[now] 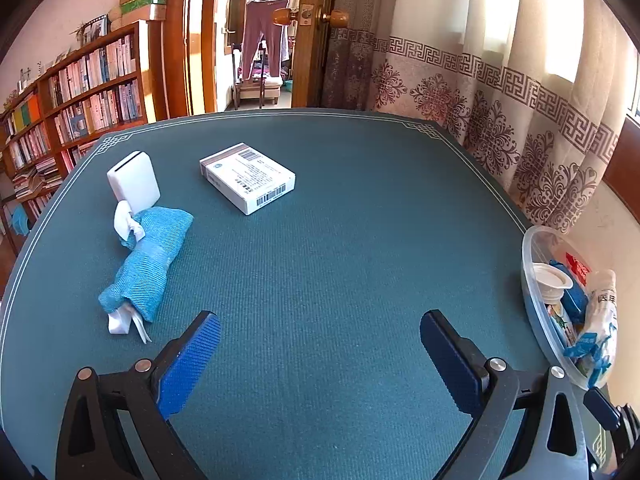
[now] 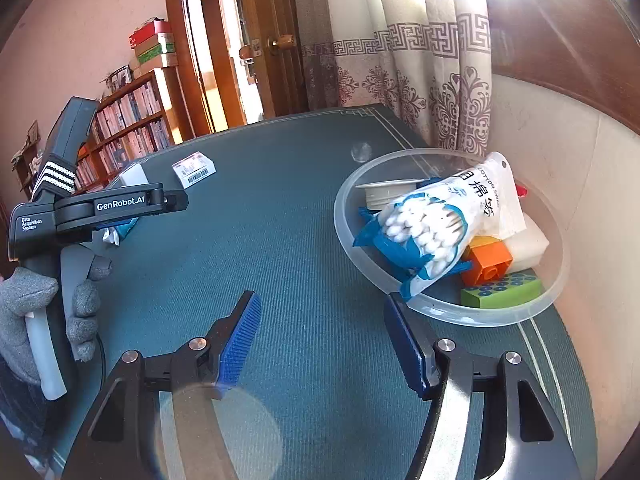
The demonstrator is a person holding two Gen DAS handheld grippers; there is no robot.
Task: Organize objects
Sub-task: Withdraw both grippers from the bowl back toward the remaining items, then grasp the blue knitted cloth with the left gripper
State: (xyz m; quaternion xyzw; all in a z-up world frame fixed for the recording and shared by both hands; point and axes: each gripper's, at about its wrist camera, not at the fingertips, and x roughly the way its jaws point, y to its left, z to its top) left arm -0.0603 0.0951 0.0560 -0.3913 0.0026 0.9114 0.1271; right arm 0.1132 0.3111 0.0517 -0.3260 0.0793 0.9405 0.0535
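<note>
A white carton with barcodes [image 1: 248,178] lies flat on the teal table mat [image 1: 340,260]; it also shows far off in the right wrist view [image 2: 194,169]. A white case [image 1: 133,180] stands left of it, touching a rolled blue cloth with white ties [image 1: 148,260]. A clear round bowl [image 2: 352,216] at the mat's right edge holds a bag of cotton swabs [image 2: 436,224], an orange block [image 2: 490,264], a green block [image 2: 500,290] and a white lid. My left gripper [image 1: 320,344] is open and empty above bare mat. My right gripper [image 2: 322,320] is open and empty just left of the bowl.
The bowl also shows at the right edge of the left wrist view [image 1: 532,304]. A patterned curtain [image 1: 500,112] hangs behind the table. A bookshelf [image 1: 80,96] stands at the left, an open door [image 1: 312,40] at the back. The left gripper's body and a gloved hand [image 2: 80,304] appear at left.
</note>
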